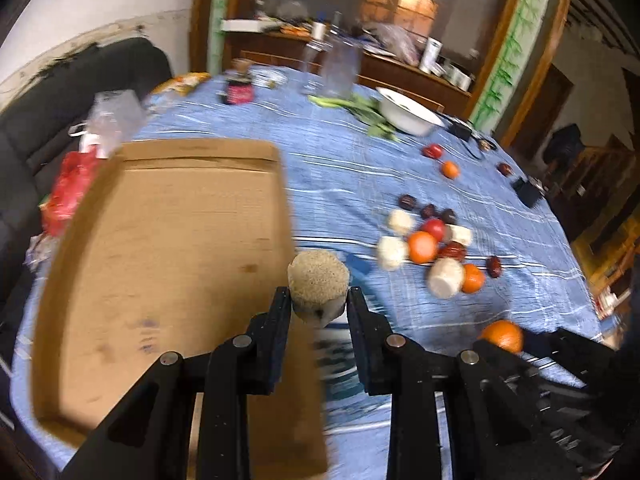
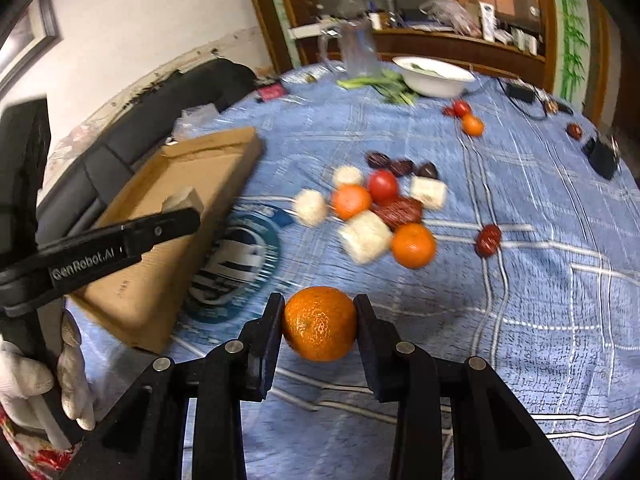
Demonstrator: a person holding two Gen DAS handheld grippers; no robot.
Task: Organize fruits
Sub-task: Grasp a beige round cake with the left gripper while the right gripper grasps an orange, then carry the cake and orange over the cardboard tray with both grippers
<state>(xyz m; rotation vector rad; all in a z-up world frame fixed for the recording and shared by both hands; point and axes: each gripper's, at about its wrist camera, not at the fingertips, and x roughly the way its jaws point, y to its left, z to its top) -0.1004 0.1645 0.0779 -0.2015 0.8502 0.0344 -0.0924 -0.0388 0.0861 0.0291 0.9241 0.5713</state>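
My left gripper (image 1: 318, 300) is shut on a beige puffed rice cake (image 1: 318, 286) and holds it over the right edge of a flat cardboard tray (image 1: 168, 256). My right gripper (image 2: 319, 320) is shut on an orange (image 2: 320, 322) above the blue tablecloth. That orange also shows in the left wrist view (image 1: 503, 335). The left gripper (image 2: 120, 240) with its cake (image 2: 182, 200) shows over the tray (image 2: 168, 216) in the right wrist view. A heap of oranges, tomatoes, red dates and rice cakes (image 2: 380, 208) lies mid-table.
A white bowl (image 2: 434, 74) and green vegetables (image 2: 380, 82) stand at the far side, with a clear pitcher (image 2: 358, 52). A lone tomato and orange (image 2: 466, 118) lie near the bowl. A black device (image 2: 602, 156) sits right. A dark sofa (image 1: 60, 100) borders the table's left.
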